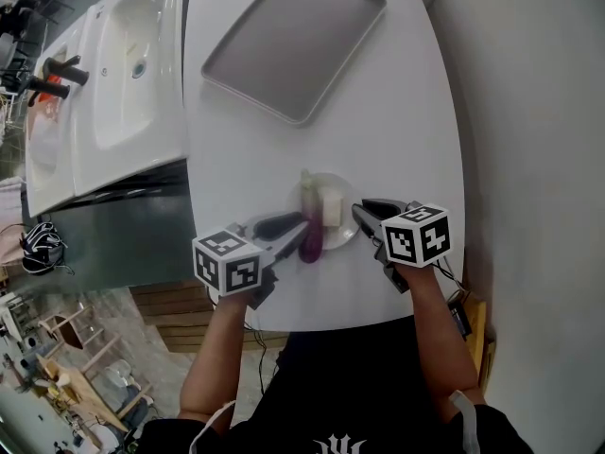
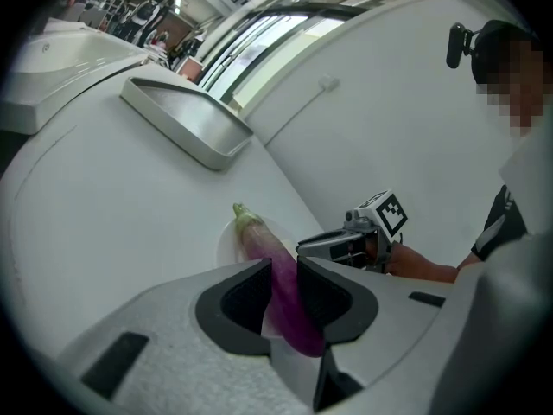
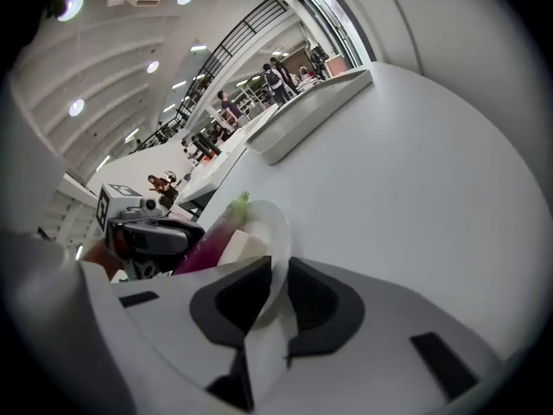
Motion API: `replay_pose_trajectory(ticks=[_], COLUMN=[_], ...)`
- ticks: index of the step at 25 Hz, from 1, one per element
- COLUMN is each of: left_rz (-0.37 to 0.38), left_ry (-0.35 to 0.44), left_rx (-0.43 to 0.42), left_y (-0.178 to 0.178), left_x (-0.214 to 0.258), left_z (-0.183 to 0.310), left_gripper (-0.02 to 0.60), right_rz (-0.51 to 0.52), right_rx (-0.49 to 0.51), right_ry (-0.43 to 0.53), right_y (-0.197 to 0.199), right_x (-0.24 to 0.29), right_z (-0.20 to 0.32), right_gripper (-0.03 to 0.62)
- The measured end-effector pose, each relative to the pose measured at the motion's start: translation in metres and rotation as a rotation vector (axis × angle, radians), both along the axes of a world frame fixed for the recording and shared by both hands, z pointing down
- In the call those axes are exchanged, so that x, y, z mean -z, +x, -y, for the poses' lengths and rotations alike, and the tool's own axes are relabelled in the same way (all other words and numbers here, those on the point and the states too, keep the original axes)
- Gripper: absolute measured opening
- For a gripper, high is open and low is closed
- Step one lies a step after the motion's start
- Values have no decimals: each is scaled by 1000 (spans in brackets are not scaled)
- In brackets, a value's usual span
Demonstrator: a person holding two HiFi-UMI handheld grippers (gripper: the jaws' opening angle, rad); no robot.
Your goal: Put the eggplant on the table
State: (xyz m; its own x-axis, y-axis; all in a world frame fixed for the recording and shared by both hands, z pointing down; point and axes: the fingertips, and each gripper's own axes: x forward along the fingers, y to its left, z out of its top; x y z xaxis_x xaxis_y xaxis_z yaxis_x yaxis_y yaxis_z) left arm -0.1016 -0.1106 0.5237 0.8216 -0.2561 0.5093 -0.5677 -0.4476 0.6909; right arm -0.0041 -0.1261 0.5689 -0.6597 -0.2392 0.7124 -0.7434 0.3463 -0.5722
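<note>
Step in hand: grasp and lift-off. The left gripper (image 2: 282, 271) has its fingers (image 2: 324, 292) closed on the eggplant (image 2: 259, 236), clamping the purple body near its lower end. The eggplant lies along the small plate (image 3: 278, 232) at the near edge of the worktop (image 1: 397, 112), stem end pointing away, just beside a pale block (image 1: 332, 209). Whether it has left the plate cannot be told.

The right gripper (image 3: 278, 275) stands at the plate's right side. Its fingers (image 3: 315, 296) straddle the rim, slightly parted, and appear not to clamp it (a steadying position, by the look of it).

Next move, as judged:
1. Raise the eggplant clear of the rim without dragging the block.
2. Carry it to bare worktop beside the plate; the tray (image 1: 293, 41) stands well apart.
3. Lower it flat, then part the left fingers.
</note>
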Motion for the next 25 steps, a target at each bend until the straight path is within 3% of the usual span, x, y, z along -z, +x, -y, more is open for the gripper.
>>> replay_pose_trajectory(ticks=[7,9,12,15,17,21,25], left_rz=[19,16,-14,-64,-125,-216,-303], left_ry=[15,33,108,290,410,542,542], left_rx=[-4,-7,24,91,118,48,18], left_y=[2,1,-8,-28,-37,-25,-12], left_x=[1,3,22,66,104,150,155], left_z=[1,1,5,10,-1,-66,-145], left_gripper=[83,83,83,83,83,68,58], right_rz=[-215,-225,-45,327,486,546,544], right_rx=[140,149,55,-78,-95,-97,-169], right_ry=[183,231,293,338,399,593,730], right_y=[-1,-2,4,27,51,94,108], right_x=[3,5,32,98,150,242,295], right_z=[5,7,11,2,-19,-85,-156], right_gripper=[67,71,67,53,38,15,8])
